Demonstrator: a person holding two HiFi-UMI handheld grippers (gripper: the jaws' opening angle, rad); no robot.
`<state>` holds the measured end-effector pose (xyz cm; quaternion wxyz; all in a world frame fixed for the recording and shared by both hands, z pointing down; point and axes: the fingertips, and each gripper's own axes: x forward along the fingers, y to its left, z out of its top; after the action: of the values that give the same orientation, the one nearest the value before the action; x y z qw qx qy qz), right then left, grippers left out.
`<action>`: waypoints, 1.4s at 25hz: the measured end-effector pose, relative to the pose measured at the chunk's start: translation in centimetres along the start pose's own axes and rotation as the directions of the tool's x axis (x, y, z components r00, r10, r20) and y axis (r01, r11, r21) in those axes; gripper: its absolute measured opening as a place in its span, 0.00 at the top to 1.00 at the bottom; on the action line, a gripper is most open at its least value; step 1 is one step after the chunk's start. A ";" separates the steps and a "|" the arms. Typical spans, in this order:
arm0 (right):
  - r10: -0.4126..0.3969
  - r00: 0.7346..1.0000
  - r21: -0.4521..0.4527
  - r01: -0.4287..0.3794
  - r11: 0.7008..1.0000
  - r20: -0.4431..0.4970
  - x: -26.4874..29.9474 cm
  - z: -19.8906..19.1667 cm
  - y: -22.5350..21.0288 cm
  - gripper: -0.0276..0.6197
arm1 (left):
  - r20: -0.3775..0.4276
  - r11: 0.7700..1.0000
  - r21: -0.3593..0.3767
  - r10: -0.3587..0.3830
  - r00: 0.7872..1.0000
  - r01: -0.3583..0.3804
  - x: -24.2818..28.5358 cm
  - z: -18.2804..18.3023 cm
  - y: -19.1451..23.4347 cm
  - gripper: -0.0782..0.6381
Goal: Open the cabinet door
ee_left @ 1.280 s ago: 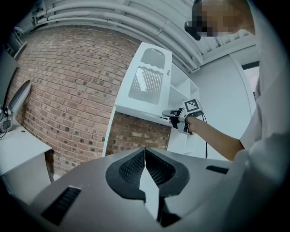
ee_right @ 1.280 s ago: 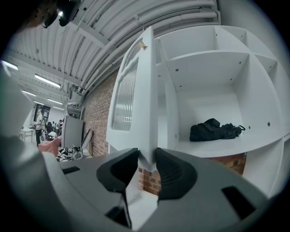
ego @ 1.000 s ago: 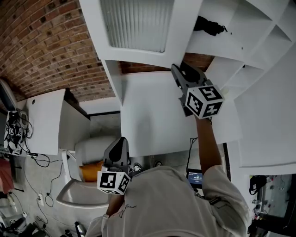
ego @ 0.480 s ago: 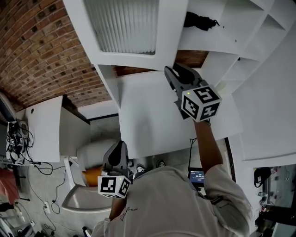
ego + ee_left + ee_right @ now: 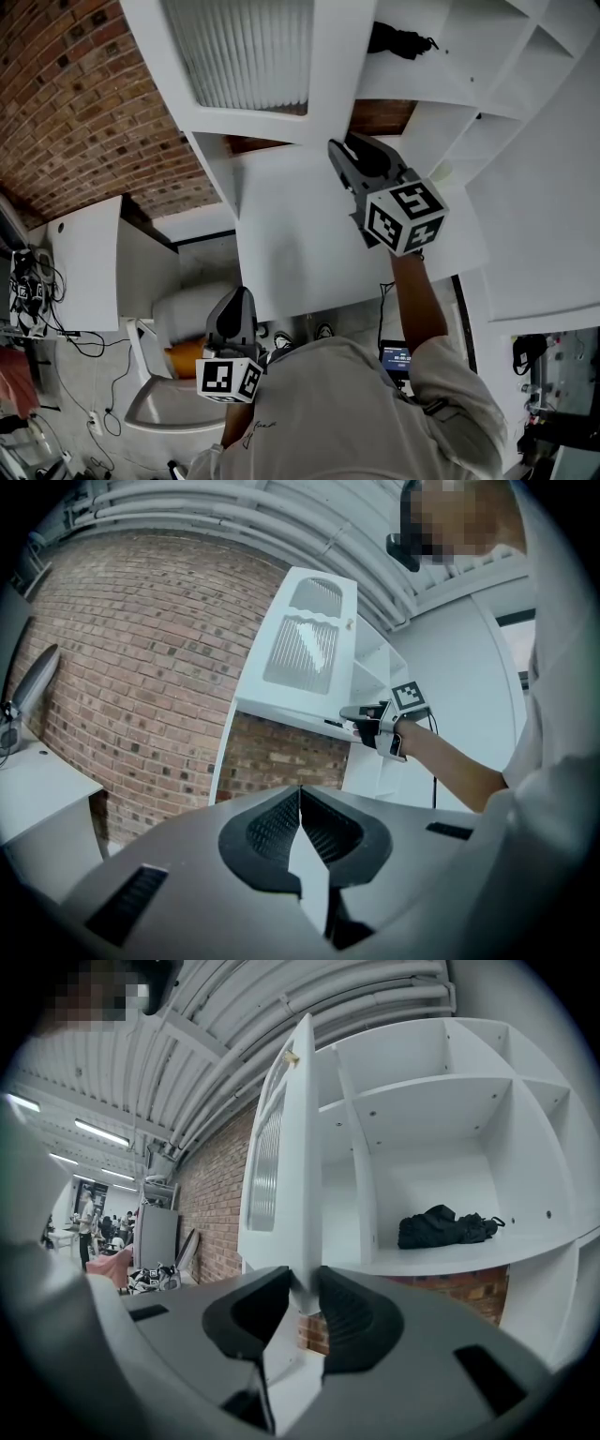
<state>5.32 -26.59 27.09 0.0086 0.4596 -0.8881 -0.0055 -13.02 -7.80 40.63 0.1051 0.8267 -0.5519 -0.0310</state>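
1. Cabinet door (image 5: 289, 1185) stands swung out, edge-on to the shelves (image 5: 441, 1252) beside it.
2. Right gripper (image 5: 307, 1283): jaws closing on the door's bottom edge, pads at both faces.
3. Left gripper (image 5: 300, 803), well below the door: jaws together, empty.
4. Step: securing the grip. Next move likely needs a firm clamp, then a pull along the hinge arc.

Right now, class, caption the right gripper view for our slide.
Right hand-held gripper closing on the cabinet door edge; dark bundle on shelf.
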 end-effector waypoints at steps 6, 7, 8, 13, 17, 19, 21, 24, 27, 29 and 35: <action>0.001 1.000 0.008 -0.001 1.000 0.008 -0.6 0.0 0.5 0.80 | -0.006 1.000 -0.004 0.011 1.000 -0.011 -0.2 0.1 0.4 0.87; 0.002 1.000 0.008 -0.002 1.000 0.009 -0.6 0.0 0.6 0.81 | -0.003 1.000 -0.004 0.011 1.000 -0.011 -0.2 0.2 0.5 0.87; 0.004 1.000 0.008 -0.004 1.000 0.010 -0.7 0.0 0.7 0.81 | 0.001 1.000 -0.004 0.010 1.000 -0.010 -0.2 0.2 0.6 0.87; 0.017 1.000 0.005 -0.017 1.000 0.009 -1.3 0.2 1.3 0.81 | 0.007 1.000 -0.004 -0.001 1.000 0.001 -0.1 0.4 0.3 0.87; 0.026 1.000 0.004 -0.026 1.000 0.006 -1.6 0.1 2.0 0.82 | -0.001 1.000 -0.005 -0.004 1.000 0.003 0.0 -0.2 0.3 0.87; 0.030 1.000 0.003 -0.030 1.000 0.005 -1.6 0.1 2.0 0.82 | -0.008 1.000 -0.010 -0.001 1.000 0.001 0.1 -0.4 0.3 0.87; 0.034 0.999 0.004 -0.034 0.999 0.006 -1.8 0.1 2.1 0.82 | -0.008 1.000 -0.013 -0.005 1.000 0.005 0.1 -0.6 0.3 0.87; 0.035 0.999 0.005 -0.035 0.999 0.005 -2.0 0.0 2.4 0.82 | -0.005 1.000 -0.015 -0.010 1.000 0.009 0.0 -0.6 0.3 0.87; 0.036 0.999 0.004 -0.036 0.999 0.004 -2.1 0.1 2.7 0.82 | -0.001 1.000 -0.016 -0.010 1.000 0.010 0.1 -0.4 0.3 0.87; 0.039 0.999 0.004 -0.039 0.999 0.006 -2.1 0.1 2.9 0.82 | 0.003 1.000 -0.017 -0.009 1.000 0.009 0.1 -0.3 0.4 0.87; 0.044 0.999 0.008 -0.044 0.999 0.012 -2.5 0.1 3.3 0.83 | -0.002 0.999 -0.027 -0.020 1.000 0.020 0.2 -0.7 0.0 0.87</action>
<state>4.08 -22.70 27.02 0.0018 0.4398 -0.8981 -0.0043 -12.86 -7.86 41.36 0.1163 0.8307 -0.5430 -0.0386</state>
